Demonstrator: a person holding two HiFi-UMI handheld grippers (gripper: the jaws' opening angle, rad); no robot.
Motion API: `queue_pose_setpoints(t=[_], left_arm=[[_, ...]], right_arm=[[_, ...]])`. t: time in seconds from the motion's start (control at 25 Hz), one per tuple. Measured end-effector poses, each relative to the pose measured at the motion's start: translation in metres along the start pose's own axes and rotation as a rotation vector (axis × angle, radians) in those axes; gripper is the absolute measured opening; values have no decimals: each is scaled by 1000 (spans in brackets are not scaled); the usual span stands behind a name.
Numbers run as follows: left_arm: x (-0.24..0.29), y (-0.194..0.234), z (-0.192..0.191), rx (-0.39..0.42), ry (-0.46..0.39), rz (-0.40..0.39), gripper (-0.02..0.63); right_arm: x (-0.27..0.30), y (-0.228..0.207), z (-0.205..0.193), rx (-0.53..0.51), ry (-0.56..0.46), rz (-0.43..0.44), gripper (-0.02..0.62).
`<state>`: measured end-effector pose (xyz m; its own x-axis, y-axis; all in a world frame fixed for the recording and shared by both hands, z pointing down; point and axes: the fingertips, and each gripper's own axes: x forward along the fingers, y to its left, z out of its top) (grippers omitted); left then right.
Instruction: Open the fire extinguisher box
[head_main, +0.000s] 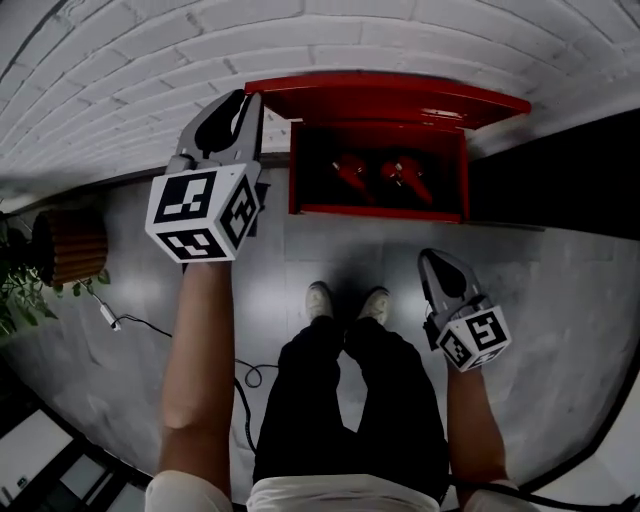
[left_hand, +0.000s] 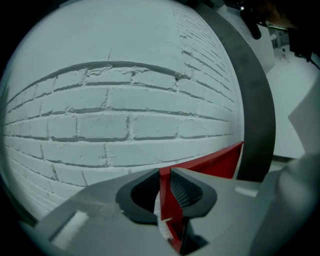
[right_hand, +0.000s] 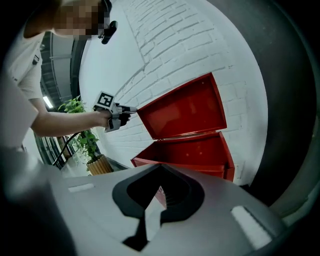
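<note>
The red fire extinguisher box (head_main: 375, 212) stands on the floor against a white brick wall, its lid (head_main: 390, 95) raised. Two red extinguishers (head_main: 350, 175) lie inside. My left gripper (head_main: 245, 97) is at the lid's left end. In the left gripper view the lid's thin red edge (left_hand: 215, 162) runs between the pads, and the left gripper (left_hand: 165, 192) is shut on it. My right gripper (head_main: 432, 257) hangs lower, in front of the box and right of it, touching nothing. In the right gripper view its jaws (right_hand: 159, 197) stand slightly apart with nothing between them. That view also shows the open box (right_hand: 190, 150), the lid (right_hand: 185, 107) and the left gripper (right_hand: 131, 111).
A potted plant in a ribbed pot (head_main: 70, 245) stands at the left by the wall. A thin cable (head_main: 140, 325) trails over the grey floor. The person's shoes (head_main: 345, 300) are just in front of the box. A dark wall panel (head_main: 570, 170) lies to the right of the box.
</note>
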<state>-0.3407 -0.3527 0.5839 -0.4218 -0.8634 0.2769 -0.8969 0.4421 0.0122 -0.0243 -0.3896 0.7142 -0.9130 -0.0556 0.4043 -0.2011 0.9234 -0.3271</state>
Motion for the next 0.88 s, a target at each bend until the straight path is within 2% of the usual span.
queue_pose_setpoints(t=[0.2, 0.44, 0.64, 0.88], left_arm=[[37, 14, 14, -12, -6, 41, 72], [56, 24, 18, -3, 22, 23, 78], [42, 17, 9, 9, 37, 32, 49], [-8, -8, -21, 39, 72, 16, 17]], right_arm=[[-2, -9, 10, 6, -6, -13, 2], [-3, -14, 16, 15, -16, -24, 3], [-7, -16, 18, 20, -18, -33, 3], [-7, -22, 37, 7, -51, -52, 2]])
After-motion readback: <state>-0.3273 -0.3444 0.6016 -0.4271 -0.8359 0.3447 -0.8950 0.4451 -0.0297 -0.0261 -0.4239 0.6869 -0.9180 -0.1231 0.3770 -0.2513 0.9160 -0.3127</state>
